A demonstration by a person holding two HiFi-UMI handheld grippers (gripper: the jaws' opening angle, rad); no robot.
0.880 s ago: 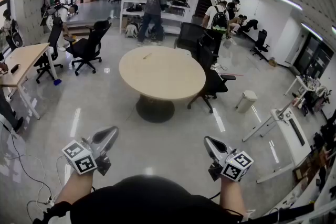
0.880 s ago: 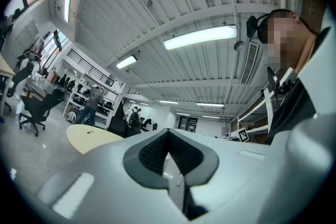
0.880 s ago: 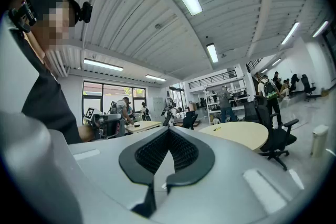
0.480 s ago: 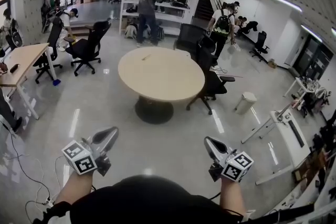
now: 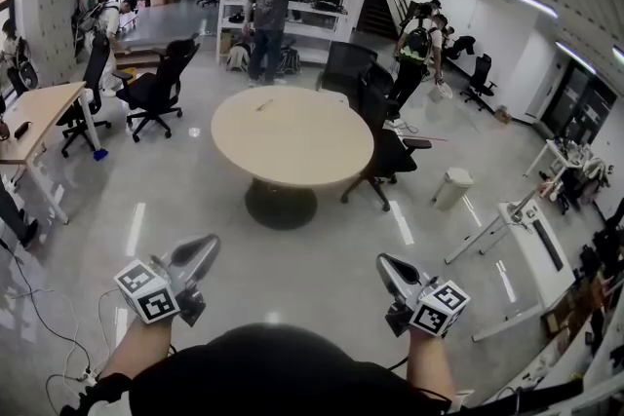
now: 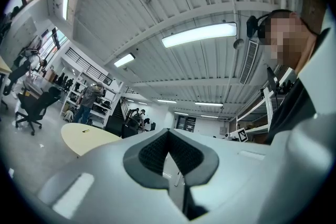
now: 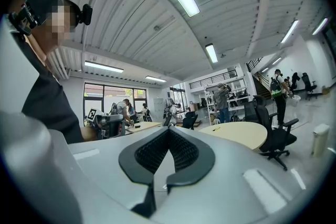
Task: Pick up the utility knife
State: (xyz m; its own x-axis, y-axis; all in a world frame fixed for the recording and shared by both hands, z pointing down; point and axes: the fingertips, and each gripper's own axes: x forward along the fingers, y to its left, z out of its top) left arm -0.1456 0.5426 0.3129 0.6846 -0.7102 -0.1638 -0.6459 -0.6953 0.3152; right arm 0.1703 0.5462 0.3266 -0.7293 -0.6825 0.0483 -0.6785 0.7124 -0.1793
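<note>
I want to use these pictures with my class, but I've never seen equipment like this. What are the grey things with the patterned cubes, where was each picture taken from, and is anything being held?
There is no robot here. A person holds a two-jaw tool in each hand: the left hand-held gripper and the right hand-held gripper. The patterned cubes are part of them. One picture comes from a camera on the person's head, looking forward and down. The other two come from cameras riding on each gripper, looking along its jaws. Both pairs of jaws are closed with nothing between them. Some way ahead across the floor stands a round table with one small object on it. It is too far away to identify, but may be the utility knife.
</note>
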